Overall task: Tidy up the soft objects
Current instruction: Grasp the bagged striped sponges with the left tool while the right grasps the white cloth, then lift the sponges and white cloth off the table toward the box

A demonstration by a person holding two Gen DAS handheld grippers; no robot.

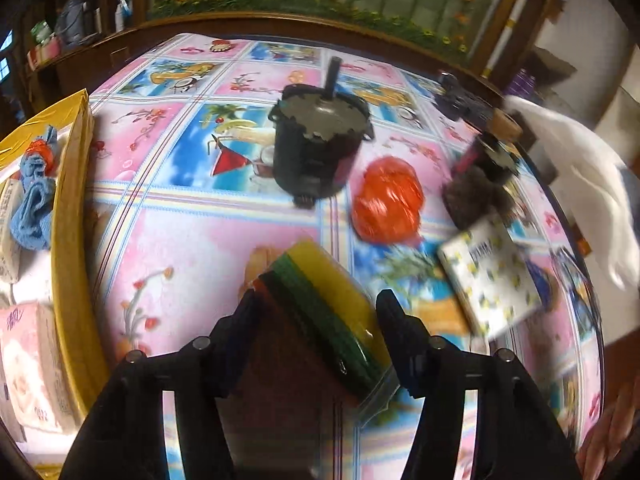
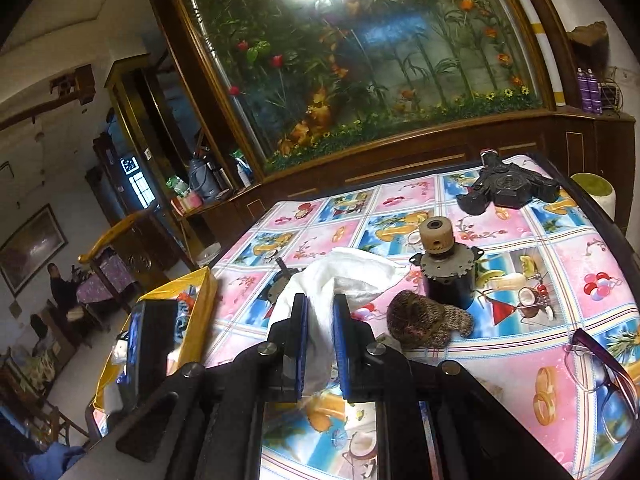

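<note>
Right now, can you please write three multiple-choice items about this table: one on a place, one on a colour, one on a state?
1. Where is the blue cloth?
A. in the yellow box
B. on the black motor
C. under the glasses

2. What colour is the crumpled bag beside the black motor?
A. green
B. orange-red
C. white

3. What does the right gripper do?
A. stands open, nothing in it
B. is shut on the white cloth
C. is shut on the sponge pack

Answers: 1 A, it lies inside the box walls. 2 B, its colour shows clearly. 3 B, white fabric is pinched between the pads.
</note>
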